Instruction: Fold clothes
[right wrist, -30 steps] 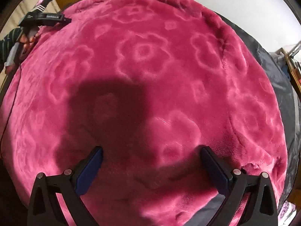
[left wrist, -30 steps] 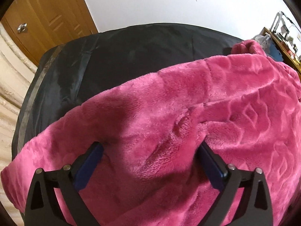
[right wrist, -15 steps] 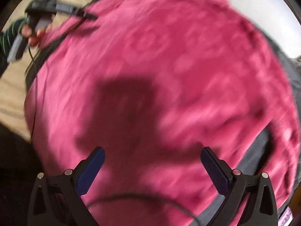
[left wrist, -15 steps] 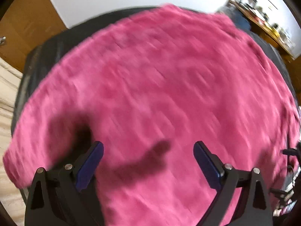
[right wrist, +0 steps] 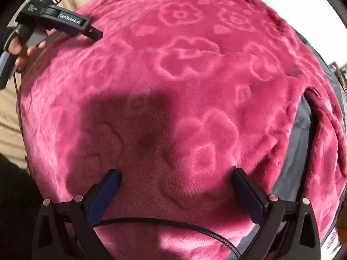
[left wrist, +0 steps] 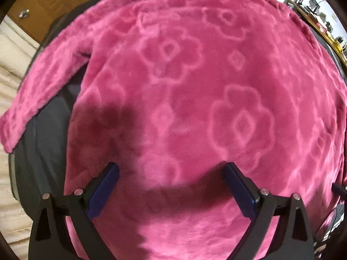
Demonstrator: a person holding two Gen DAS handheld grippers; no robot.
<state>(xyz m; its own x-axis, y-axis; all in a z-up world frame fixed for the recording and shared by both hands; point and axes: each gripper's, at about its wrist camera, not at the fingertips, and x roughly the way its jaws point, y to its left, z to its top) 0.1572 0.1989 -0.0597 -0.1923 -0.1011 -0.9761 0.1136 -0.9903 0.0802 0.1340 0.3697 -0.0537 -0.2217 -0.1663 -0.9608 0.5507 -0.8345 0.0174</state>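
Your left gripper (left wrist: 170,179) hangs over the pink fleece garment (left wrist: 195,99) with its jaws spread wide and nothing between them. Your right gripper (right wrist: 175,184) is likewise released above the same fleece. The garment lies spread flat across the dark table (left wrist: 49,130), one sleeve (left wrist: 43,86) reaching out to the left edge, flower pattern facing up.

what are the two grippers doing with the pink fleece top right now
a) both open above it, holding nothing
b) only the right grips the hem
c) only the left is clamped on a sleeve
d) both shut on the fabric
a: the left gripper and right gripper both have their jaws spread wide above the pink fleece top, with no fabric pinched.
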